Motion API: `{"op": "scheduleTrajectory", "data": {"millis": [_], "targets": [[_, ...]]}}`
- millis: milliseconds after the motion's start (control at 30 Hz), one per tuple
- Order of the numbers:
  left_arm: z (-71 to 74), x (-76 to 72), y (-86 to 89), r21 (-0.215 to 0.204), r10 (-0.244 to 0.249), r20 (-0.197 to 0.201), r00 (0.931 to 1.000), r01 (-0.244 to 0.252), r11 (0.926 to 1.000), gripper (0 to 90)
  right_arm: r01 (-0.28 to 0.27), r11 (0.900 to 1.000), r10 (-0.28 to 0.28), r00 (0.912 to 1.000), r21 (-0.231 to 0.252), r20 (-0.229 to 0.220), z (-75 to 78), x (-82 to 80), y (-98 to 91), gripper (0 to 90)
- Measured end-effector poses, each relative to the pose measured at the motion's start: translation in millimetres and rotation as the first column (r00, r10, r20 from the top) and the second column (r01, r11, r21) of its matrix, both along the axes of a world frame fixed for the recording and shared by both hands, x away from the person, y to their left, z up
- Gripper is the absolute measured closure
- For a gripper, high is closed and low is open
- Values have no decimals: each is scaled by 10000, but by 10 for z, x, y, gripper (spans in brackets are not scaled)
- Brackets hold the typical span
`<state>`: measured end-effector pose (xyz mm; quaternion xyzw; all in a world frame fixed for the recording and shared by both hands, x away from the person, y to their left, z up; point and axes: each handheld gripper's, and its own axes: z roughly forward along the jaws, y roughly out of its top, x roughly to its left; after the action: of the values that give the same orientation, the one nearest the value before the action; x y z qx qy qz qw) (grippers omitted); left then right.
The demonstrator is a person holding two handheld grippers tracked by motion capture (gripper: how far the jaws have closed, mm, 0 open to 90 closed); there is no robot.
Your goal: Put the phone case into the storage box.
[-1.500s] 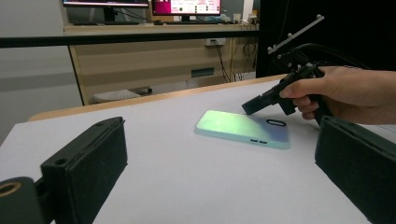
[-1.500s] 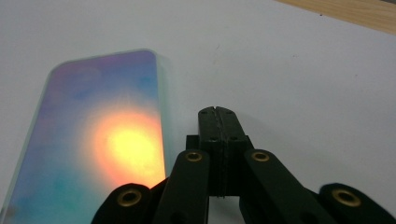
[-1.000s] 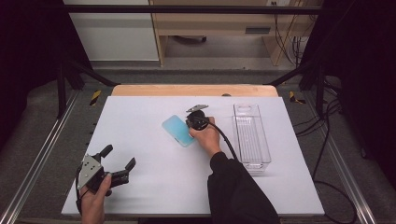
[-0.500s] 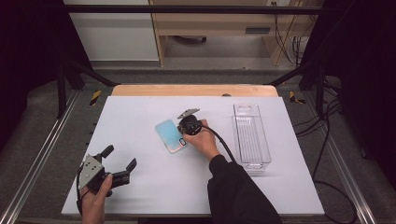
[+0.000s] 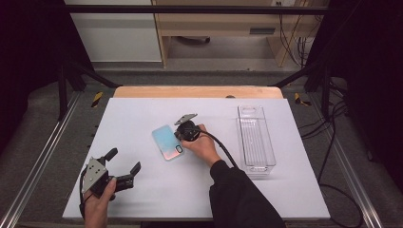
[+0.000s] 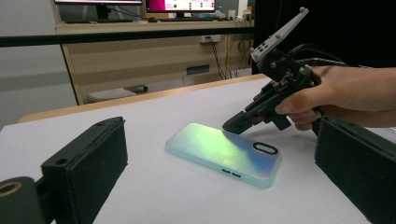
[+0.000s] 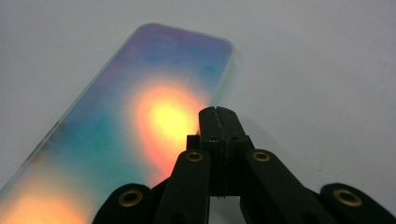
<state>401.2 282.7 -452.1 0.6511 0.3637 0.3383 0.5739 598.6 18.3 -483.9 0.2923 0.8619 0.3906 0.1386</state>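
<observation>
Since a second ago the phone [image 5: 168, 141] has been slid toward the left and nearer edge of the table [image 5: 142, 114], and the right gripper [image 5: 180, 136] has been carried along with it. The phone is seen lying flat near the middle of the white table top, its iridescent blue-green back up and its camera cut-out toward the near end. The right gripper's jaws are pressed together with nothing between them, and their tips are set against the phone's right edge; in the right gripper view [image 7: 218, 122] the closed tips are seen at the phone [image 7: 130, 116]. It is held by the right hand [image 5: 203, 147], from a dark sleeve [image 5: 242, 199].

The left gripper [image 5: 124, 167] is held low at the near left corner, well apart from the phone, its jaws spread wide.

A clear tray [image 5: 255, 140] is placed on the right part of the table, lengthwise. The table's far edge is bordered by a wooden strip [image 5: 197, 91]. Beyond it a grey floor [image 5: 223, 50], a wooden bench [image 5: 223, 19] and cables [image 5: 294, 33] are seen. In the left gripper view monitors [image 6: 140, 5] are seen on the bench.
</observation>
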Motion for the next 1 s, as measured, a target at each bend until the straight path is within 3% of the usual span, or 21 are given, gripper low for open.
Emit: {"op": "scheduleTrajectory", "data": {"millis": [367, 567, 633, 700, 733, 867, 900, 967, 1000], "targets": [[8, -8, 4, 3, 4, 43, 10000, -4, 10000, 21, -591, 9982, 591, 9982, 28, -46, -4, -142, 141, 900], [14, -17, 53, -179, 172, 70, 9998, -171, 9997, 21, -182, 9998, 185, 9996, 105, -229, 11, -189, 130, 855], [14, -18, 92, -278, 304, 66, 9995, -302, 9992, 21, 396, 9988, -385, 9985, 292, -379, 47, -249, 97, 762], [14, -16, 108, -306, 340, 90, 9994, -337, 9990, 21, 525, 9978, -511, 9980, 409, -365, 60, -281, 85, 747], [14, -17, 126, -323, 391, 60, 9992, -389, 9987, 21, 679, 9957, -660, 9973, 631, -315, 93, -358, 71, 637], [13, -21, 179, -569, 604, 44, 9982, -601, 9966, 21, 896, 9913, -876, 9958, 963, -251, 142, -498, 56, 548], [13, -21, 188, -565, 619, 50, 9981, -615, 9965, 21, 1000, 9899, -985, 9949, 1008, -198, 174, -597, 65, 452], [9, -20, 191, -609, 665, 19, 9978, -663, 9959, 21, 1045, 9892, -1028, 9945, 1028, -217, 188, -643, 73, 403], [8, -18, 189, -604, 672, 5, 9977, -670, 9959, 21, 1149, 9875, -1136, 9934, 1082, -183, 214, -730, 89, 319]]}}
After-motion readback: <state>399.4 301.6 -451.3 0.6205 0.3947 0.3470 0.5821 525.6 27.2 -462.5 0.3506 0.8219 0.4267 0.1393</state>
